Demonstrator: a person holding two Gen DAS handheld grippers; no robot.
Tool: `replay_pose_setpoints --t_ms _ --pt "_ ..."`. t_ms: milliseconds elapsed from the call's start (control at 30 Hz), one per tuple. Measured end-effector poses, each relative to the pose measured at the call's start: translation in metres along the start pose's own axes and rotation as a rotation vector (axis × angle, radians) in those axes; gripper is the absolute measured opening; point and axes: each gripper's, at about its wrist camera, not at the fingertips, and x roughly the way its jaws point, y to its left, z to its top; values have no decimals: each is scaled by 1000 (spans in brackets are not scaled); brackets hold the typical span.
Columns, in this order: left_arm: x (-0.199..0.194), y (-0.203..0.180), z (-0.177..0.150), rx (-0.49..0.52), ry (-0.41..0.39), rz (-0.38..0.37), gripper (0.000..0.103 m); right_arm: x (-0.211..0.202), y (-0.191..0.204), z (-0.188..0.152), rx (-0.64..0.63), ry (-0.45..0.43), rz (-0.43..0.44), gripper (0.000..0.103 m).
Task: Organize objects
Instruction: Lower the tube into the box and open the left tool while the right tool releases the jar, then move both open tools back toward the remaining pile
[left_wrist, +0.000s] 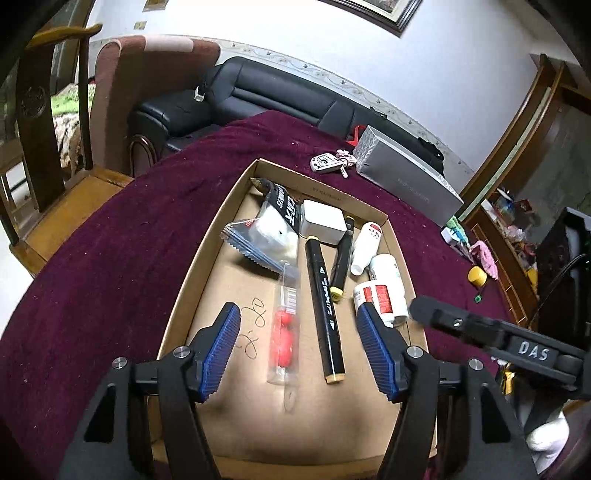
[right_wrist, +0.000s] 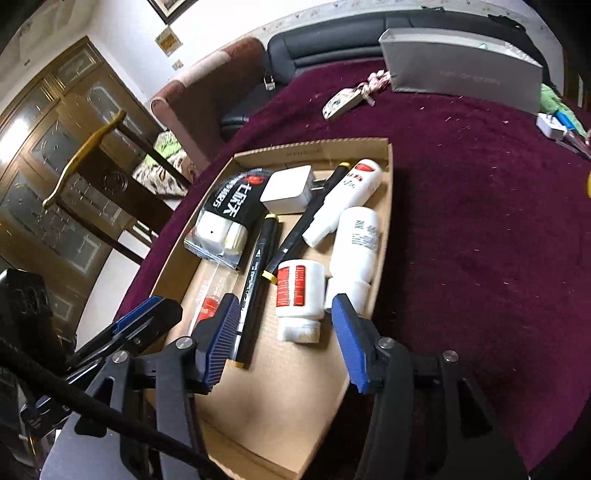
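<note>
Yellow cap (left_wrist: 476, 276) only in left wrist view.

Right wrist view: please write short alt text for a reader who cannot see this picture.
The right gripper, jaws open and empty, hangs over a shallow cardboard tray on a dark red tablecloth. The tray holds white bottles, two black markers, a white charger and a black packet; the left gripper shows at the left edge.
</note>
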Motion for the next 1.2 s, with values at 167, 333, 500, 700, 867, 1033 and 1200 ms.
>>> replay_pose_setpoints --t_ms 167,333,500,700,867,1033,1200 --pt "-13 -30 -9 102 -32 38 60 -21 -17 -11 38 -43 -21 57" --pt "-25 -66 -20 210 -58 71 60 -37 -45 -23 113 -67 -24 57" --pt "-35 -102 -29 320 -90 148 60 -62 -65 -37 140 -107 -38 57" --pt "-38 -140 -41 426 -87 200 60 -92 -88 -50 176 -167 -57 60" --pt "-37 -167 -51 491 -78 210 60 -116 -112 -63 220 -209 -58 61" --pt "-37 -190 -61 541 -76 221 60 -137 -136 -73 266 -248 -63 61" --pt "-34 -213 -71 598 -67 227 60 -156 -159 -84 316 -288 -74 65"
